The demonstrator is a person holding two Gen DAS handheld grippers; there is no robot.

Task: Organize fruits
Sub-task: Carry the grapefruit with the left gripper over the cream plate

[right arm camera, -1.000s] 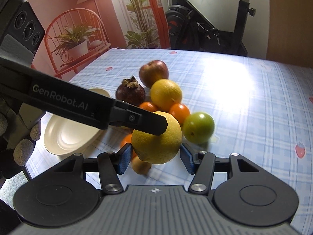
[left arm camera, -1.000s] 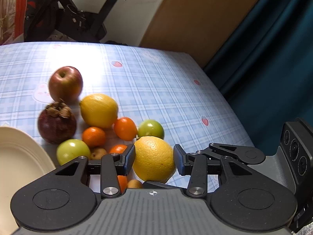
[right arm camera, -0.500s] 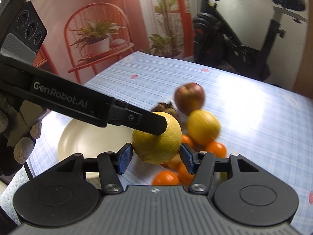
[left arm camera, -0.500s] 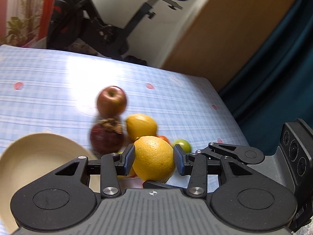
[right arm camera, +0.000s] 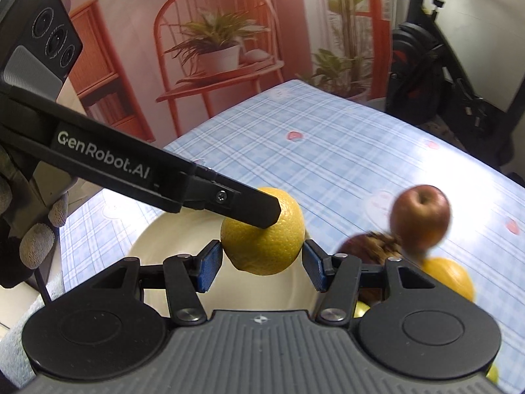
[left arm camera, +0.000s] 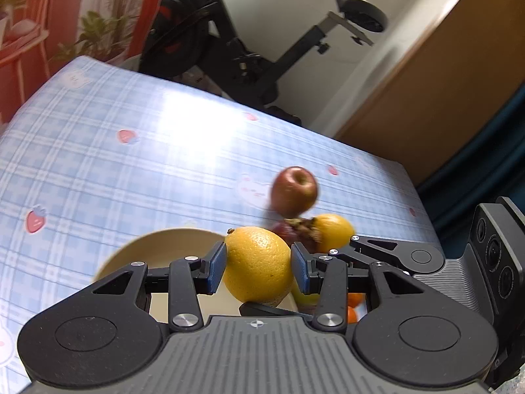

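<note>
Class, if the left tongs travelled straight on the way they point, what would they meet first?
The left tongs clamp the orange; beyond it, the dark mangosteen just right of the line probably comes first, though depth is unclear.

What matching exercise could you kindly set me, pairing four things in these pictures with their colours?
Things:
1. orange
2. plate
3. apple
4. mangosteen

Colours:
a. cream
b. red
c. yellow-orange
d. dark purple

Pairs: 1-c, 2-a, 3-b, 4-d
</note>
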